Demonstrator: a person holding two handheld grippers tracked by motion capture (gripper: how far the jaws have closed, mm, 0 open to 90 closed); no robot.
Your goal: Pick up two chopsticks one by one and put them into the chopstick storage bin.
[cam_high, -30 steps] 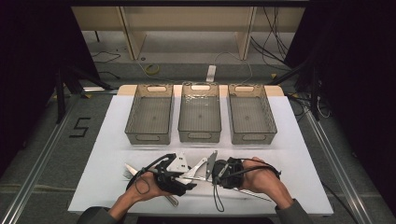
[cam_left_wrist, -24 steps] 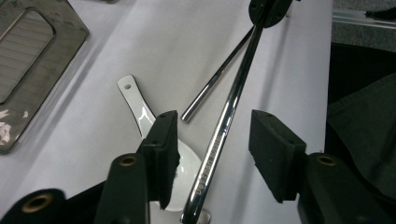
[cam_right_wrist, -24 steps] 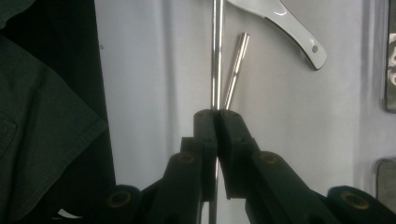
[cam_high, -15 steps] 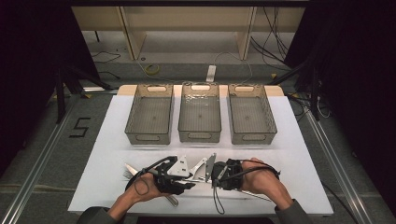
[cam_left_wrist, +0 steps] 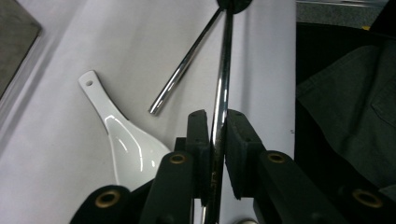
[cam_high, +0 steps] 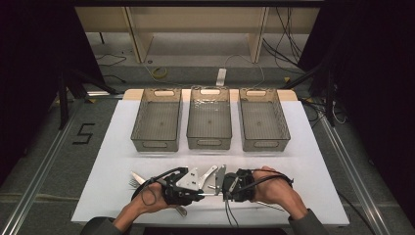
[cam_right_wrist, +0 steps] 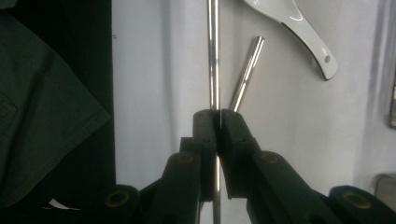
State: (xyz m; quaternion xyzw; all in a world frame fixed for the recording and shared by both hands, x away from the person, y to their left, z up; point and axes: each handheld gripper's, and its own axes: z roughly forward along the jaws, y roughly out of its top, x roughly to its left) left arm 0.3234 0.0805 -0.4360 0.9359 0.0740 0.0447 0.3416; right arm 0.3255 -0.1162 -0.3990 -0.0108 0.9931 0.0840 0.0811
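Observation:
A thin metal utensil handle (cam_high: pixel 214 194) spans the gap between my two grippers at the front of the white table. My left gripper (cam_high: pixel 201 193) is shut on it, and in the left gripper view the handle (cam_left_wrist: pixel 224 65) runs up from the shut left gripper (cam_left_wrist: pixel 216 122). My right gripper (cam_high: pixel 224 192) faces it tip to tip. It is shut on the same handle (cam_right_wrist: pixel 213 56), which rises from the right gripper (cam_right_wrist: pixel 217 119). What kind of utensil it is stays hidden.
Three grey mesh bins (cam_high: pixel 156 145) (cam_high: pixel 209 143) (cam_high: pixel 264 146) stand in a row behind. A white ceramic spoon (cam_left_wrist: pixel 126 142) and a second metal handle (cam_left_wrist: pixel 184 65) lie beside the held one. A fork (cam_high: pixel 134 180) lies left of my left hand. The table's front edge is close.
The left gripper has shifted and tilted slightly. Both grippers stay tip to tip at the front of the table.

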